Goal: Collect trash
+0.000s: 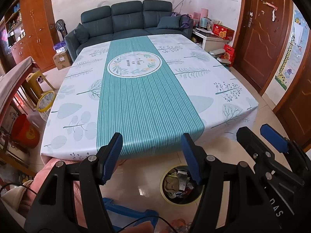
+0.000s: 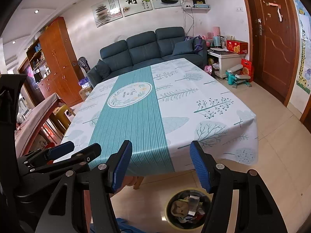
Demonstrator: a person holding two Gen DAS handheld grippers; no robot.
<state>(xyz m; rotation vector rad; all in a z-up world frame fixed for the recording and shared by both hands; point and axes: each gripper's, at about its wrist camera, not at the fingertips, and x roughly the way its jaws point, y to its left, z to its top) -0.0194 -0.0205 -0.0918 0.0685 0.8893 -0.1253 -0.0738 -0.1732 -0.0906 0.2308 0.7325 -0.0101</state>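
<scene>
A round bin with a pale yellow rim stands on the tiled floor just before the table's near edge. It holds crumpled paper and wrappers. My left gripper hangs over that edge, above the bin, open with nothing between its blue pads. My right gripper hovers beside it on the right, also open and holding nothing. Each shows in the other's view: the right gripper and the left gripper. The table wears a teal-and-white leaf-print cloth.
A second yellow-rimmed bin, a red bucket and a yellow stool stand left of the table. A blue stool sits low in front. A dark sofa backs the table; a step machine and a wooden door are at the right.
</scene>
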